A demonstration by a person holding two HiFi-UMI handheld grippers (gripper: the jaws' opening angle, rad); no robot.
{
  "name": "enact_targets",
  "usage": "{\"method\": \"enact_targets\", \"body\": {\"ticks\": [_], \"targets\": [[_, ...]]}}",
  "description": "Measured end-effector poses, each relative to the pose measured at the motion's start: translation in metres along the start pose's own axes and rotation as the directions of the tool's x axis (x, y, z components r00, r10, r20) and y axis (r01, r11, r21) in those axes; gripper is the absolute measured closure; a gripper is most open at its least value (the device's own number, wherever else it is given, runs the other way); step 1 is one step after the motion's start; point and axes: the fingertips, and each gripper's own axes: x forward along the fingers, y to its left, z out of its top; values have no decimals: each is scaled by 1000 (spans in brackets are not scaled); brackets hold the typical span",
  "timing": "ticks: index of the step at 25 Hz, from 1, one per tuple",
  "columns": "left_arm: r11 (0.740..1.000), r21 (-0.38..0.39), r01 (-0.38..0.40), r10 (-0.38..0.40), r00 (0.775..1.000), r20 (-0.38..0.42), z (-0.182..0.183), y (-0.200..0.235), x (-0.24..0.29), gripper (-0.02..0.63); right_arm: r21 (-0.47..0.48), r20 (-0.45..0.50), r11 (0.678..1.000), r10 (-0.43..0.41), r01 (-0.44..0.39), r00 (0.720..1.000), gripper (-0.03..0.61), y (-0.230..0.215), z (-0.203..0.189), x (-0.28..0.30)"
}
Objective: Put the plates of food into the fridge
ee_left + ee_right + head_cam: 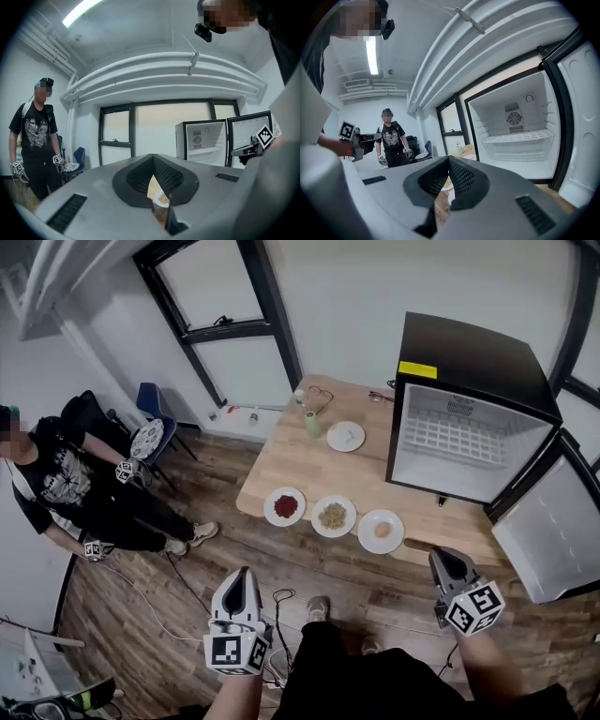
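Now we hold left gripper [241,575], right gripper [446,555] pressed together, empty; light wooden table [281,457] bears white round red-food plate [285,506], grain plate [333,517], pale-food plate [381,532]; black mini fridge [469,352] open.

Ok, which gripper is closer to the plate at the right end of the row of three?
Right. The right gripper hangs just off the table edge, near that plate; the left gripper is farther away, beyond the row's other end.
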Motion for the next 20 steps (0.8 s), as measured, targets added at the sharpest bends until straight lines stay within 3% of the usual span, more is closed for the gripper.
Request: {"method": "enact_targets", "body": {"ticks": [6, 12, 15, 20], "targets": [[996, 7, 88, -88, 996, 22, 6, 26, 68, 611, 19, 8, 997, -78, 77, 997, 557, -5, 4, 37], [972, 24, 236, -236, 971, 22, 5, 48, 150, 611, 56, -8, 969, -239, 239, 971, 557, -11, 4, 69], [950, 14, 311, -311, 950, 20, 0, 56, 186, 611, 95, -17, 940, -327, 327, 945, 557, -15, -2, 81], [891, 7, 454, -454, 891, 11, -13, 54, 232, 611, 145, -3, 889, -439, 434, 899, 557, -13, -4, 96]]}}
